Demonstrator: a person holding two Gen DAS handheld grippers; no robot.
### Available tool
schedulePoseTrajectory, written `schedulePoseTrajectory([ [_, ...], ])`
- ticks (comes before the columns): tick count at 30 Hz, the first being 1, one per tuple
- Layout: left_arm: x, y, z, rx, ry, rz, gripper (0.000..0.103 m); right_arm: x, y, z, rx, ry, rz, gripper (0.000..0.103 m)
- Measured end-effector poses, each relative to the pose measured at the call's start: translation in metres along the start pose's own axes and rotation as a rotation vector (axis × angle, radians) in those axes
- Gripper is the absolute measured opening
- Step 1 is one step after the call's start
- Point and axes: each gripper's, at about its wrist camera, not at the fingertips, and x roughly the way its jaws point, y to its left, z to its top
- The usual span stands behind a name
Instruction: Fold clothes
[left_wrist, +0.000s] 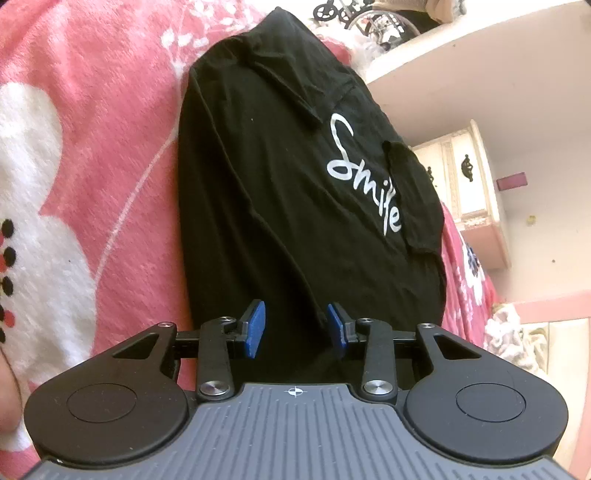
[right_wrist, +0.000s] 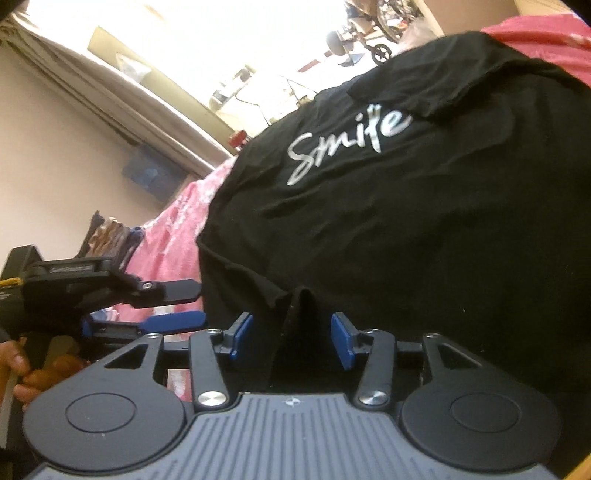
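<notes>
1. Here, a pink blanket (left_wrist: 92, 155) with white flower shapes fills the left of the left wrist view; its pattern runs off the frame edge, and a blurred fingertip shows at the bottom left corner.
2. A black T-shirt (left_wrist: 280, 206) lies on the blanket, partly folded, its white "Smile" lettering (left_wrist: 364, 173) partly covered by a turned-over sleeve; the near hem is hidden behind the gripper body.
3. The left gripper (left_wrist: 295, 330) sits at the shirt's near edge, its blue pads (left_wrist: 255, 326) parted, with black cloth seen between them; whether they press on any fabric cannot be told.
4. To the right, a cream cabinet (left_wrist: 469, 177) with dark handles and a shelf above are washed out and blurred.
5. In the right wrist view, the left gripper enters from the left, beside a hand (right_wrist: 22, 373) cut off by the frame.
6. The right gripper (right_wrist: 291, 339) stands with jaws apart around a raised fold of the T-shirt, pads not touching it.
7. Behind, a glaring window hides the room's detail.
</notes>
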Motion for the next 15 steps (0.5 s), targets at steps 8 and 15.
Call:
schedulePoseTrajectory([
  [8, 0.003, 0.001, -0.001, -0.006, 0.026, -0.027, 0.037, 0.001, 0.004, -0.006, -0.066, 0.008, -0.002, 0.032],
  [15, 0.002, 0.004, 0.0, -0.075, 0.066, -0.096, 0.042, -0.002, 0.05, -0.02, -0.387, 0.005, 0.019, 0.004],
])
